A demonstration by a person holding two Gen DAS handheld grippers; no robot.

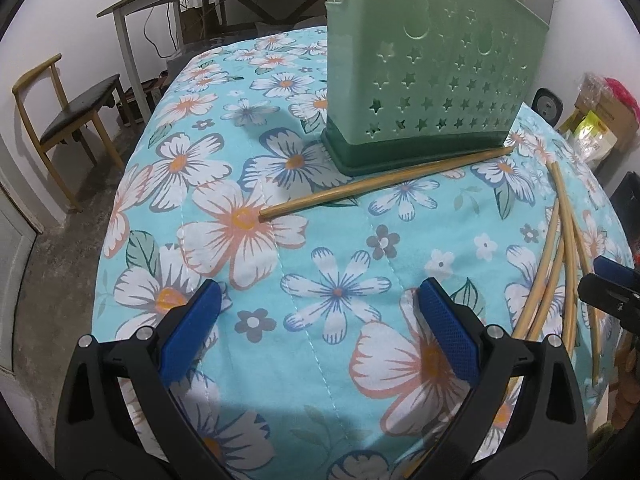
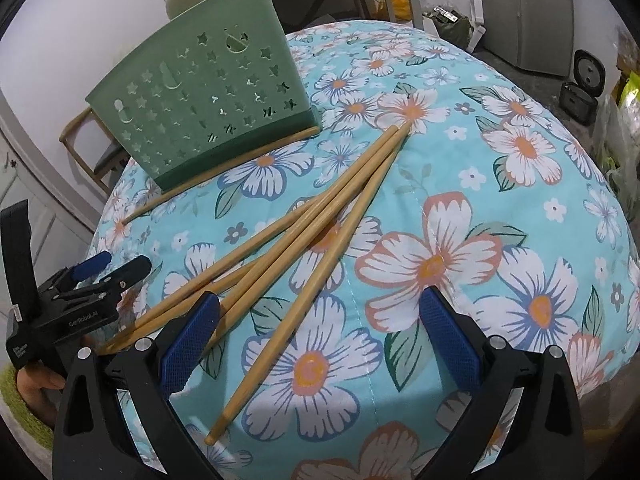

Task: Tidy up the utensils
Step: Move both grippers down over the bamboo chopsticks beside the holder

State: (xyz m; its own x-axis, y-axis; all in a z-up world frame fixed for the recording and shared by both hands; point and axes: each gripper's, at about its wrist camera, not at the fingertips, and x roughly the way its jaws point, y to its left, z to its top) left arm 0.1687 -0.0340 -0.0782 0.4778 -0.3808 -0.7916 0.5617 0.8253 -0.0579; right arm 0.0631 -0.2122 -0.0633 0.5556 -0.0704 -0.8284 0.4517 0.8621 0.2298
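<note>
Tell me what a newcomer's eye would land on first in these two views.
Probably the bright floral tablecloth that fills both views, and the green holder with star-shaped cutouts standing on it at the far side. Next, the loose fan of chopsticks lying crossed in front of the open right gripper, and one single chopstick lying along the holder's base, ahead of the open left gripper.

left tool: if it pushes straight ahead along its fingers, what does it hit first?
Probably the lone chopstick lying across its path, with the green utensil holder right behind it. The left tool is open over bare floral cloth. Height is hard to judge; if held high, it may pass over the chopstick and meet the holder.
</note>
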